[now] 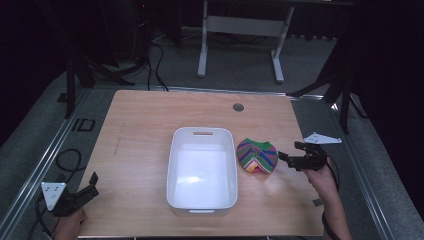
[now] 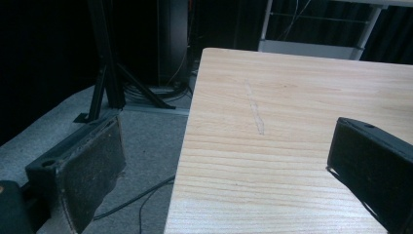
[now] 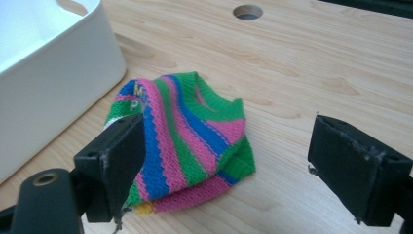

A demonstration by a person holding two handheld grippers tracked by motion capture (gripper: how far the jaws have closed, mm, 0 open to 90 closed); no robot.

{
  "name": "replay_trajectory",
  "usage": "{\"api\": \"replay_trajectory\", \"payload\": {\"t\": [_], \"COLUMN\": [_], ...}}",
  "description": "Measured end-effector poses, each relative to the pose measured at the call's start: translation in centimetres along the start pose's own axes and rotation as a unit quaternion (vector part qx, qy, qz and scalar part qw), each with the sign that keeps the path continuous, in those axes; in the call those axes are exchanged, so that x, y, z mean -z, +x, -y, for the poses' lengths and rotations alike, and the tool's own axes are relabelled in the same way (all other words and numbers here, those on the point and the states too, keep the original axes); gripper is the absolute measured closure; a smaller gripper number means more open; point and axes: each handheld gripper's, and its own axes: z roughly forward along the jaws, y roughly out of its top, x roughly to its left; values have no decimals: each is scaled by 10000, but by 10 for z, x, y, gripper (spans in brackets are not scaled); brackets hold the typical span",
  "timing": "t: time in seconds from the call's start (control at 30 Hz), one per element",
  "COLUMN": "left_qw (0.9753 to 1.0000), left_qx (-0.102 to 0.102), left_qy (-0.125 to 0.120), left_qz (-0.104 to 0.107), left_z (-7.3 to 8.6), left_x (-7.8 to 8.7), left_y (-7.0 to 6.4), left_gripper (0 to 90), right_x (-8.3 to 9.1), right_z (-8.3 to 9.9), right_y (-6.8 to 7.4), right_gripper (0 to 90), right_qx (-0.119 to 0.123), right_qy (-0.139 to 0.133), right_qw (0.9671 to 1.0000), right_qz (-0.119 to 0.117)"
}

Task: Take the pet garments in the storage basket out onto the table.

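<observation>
Right gripper: jaws spread wide, holding nothing — poised just beside the striped knit cloth, which lies crumpled on the wooden table close to the right wall of the white bin. In the right gripper view the cloth sits partly between the jaws, nearer the left one; contact cannot be told. Its stripes run roughly toward the gripper; no clear long axis. Left gripper: jaws apart, empty — at the table's near-left corner.
</observation>
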Motion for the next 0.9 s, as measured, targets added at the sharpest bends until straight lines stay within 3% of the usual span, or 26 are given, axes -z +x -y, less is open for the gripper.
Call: {"api": "replay_trajectory", "payload": {"t": [0.23,0.37,0.57,0.73,0.9], "left_qw": [10000,10000,10000,10000,10000], "left_qx": [11,19,7,4,-6], "left_qy": [0,-1,0,0,-4], "left_qz": [5,9,3,-3,-4], "left_z": [0,0,0,0,0], "left_x": [0,0,0,0,0], "left_y": [0,1,0,0,0], "left_gripper": [9,9,9,9,9], "right_x": [6,13,18,23,27], "right_z": [21,42,67,86,103], "right_y": [-5,-11,-17,-17,-17], "right_gripper": [135,135,135,135,134], "right_qx": [-382,-583,-833,-902,-1049], "right_qy": [-361,-687,-727,-793,-805], "right_qw": [9981,9934,9892,9840,9801], "right_qz": [308,710,963,1316,1480]}}
